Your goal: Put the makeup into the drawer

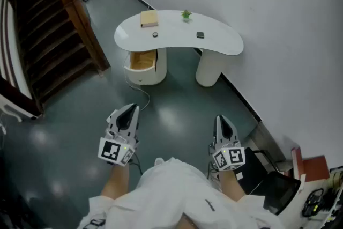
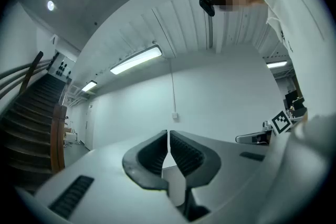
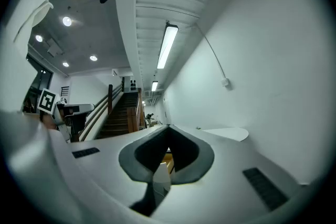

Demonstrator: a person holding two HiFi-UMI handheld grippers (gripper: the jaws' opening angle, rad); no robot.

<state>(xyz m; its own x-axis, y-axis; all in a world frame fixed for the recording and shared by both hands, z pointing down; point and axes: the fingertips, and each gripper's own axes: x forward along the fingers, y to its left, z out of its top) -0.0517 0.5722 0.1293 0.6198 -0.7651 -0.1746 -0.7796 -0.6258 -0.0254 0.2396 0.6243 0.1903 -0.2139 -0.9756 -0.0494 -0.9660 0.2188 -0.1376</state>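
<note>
Left gripper (image 1: pixel 131 108), right gripper (image 1: pixel 221 118) level; both closed.

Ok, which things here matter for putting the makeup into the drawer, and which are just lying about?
For the job: open drawer; small round dark item and small dark flat item on the white table, likely the makeup, too small to be sure.
Lying about: tan box; small plant; staircase.

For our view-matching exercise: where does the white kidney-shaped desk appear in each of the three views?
Head view: white desk, upper centre, against the wall.
Left gripper view: not in it.
Right gripper view: its top shows right of centre, below mid-height.
Shared landmark: the staircase, at the left in all three views.
</note>
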